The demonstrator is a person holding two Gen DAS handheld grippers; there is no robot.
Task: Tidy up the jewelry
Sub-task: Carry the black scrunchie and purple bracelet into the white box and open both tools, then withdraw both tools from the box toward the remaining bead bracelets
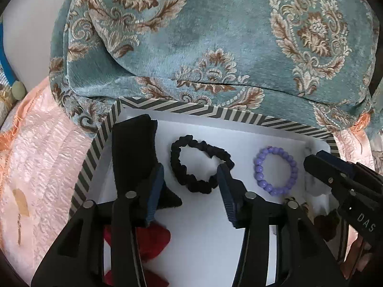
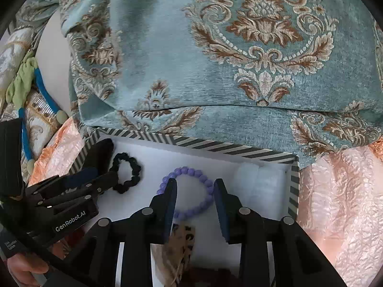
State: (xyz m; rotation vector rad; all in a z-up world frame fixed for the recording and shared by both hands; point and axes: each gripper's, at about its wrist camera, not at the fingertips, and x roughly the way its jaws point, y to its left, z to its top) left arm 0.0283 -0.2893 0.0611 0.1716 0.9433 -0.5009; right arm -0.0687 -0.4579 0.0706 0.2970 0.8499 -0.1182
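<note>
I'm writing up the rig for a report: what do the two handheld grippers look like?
Both are matte black plastic linkages with round silver pivot pins. The left gripper and right gripper each carry two flat fingers faced with ribbed dark blue pads. White lettering reading GenRobot.AI marks the left gripper's body. No cables or sleeves show.

Right tongs parted over purple bead bracelet in striped box; black scrunchie left.
</note>
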